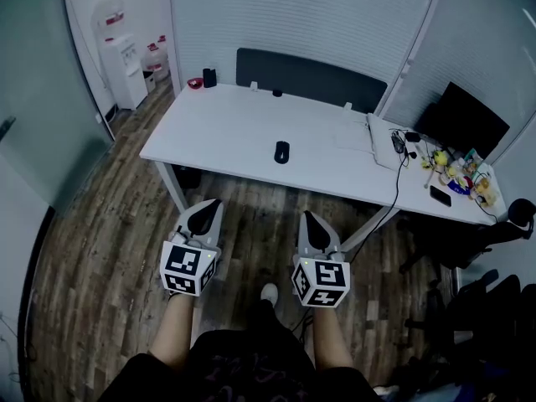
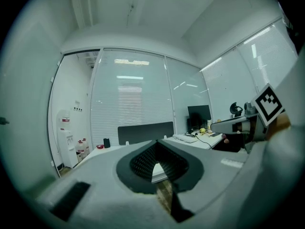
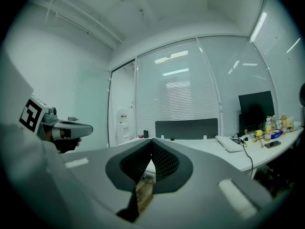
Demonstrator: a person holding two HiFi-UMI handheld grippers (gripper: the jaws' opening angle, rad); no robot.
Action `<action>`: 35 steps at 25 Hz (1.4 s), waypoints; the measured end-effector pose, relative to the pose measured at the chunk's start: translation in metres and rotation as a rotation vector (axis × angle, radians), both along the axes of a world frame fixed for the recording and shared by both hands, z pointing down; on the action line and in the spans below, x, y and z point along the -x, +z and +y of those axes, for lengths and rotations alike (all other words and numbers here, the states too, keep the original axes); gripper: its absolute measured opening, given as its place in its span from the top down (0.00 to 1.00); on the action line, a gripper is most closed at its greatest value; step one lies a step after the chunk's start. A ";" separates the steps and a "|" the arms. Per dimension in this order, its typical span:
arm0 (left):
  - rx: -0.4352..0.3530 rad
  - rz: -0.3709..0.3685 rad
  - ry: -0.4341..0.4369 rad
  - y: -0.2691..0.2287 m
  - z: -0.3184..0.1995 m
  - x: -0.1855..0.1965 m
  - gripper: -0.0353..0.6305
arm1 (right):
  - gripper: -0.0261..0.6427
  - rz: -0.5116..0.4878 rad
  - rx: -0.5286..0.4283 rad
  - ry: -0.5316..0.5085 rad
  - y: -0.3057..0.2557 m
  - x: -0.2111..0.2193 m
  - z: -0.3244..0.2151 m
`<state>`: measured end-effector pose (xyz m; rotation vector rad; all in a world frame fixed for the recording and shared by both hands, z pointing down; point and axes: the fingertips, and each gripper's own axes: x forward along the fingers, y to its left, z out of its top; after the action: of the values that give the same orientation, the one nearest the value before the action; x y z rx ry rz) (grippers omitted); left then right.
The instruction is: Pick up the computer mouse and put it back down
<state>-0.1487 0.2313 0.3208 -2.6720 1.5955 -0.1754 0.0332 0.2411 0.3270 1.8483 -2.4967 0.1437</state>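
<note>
Desk (image 1: 226,132) is ahead of you, well apart from both grippers. Left gripper (image 1: 211,206) and right gripper (image 1: 306,216) are both closed, tips together, nothing between them, pointing level toward the desk. Mouse (image 1: 281,152) sits mid-desk near the front edge, ahead and between the two, nearer the right one. Its long axis runs away from you. Neither gripper view shows the mouse, since the jaws block it. Too small to make out a cable.
</note>
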 end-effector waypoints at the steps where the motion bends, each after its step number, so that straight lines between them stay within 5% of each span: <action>1: 0.007 -0.002 -0.002 0.003 -0.007 -0.001 0.95 | 0.95 -0.003 0.006 0.000 0.003 -0.001 -0.007; 25: 0.119 -0.044 -0.045 0.050 -0.205 -0.048 0.95 | 0.94 -0.043 0.117 -0.026 0.052 -0.049 -0.213; 35: 0.132 -0.067 -0.071 0.050 -0.247 -0.067 0.95 | 0.94 -0.076 0.142 -0.050 0.058 -0.065 -0.263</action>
<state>-0.0813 -0.0159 0.3713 -2.6737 1.7173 -0.3806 0.0986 -0.0223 0.3848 1.7567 -2.5057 0.3854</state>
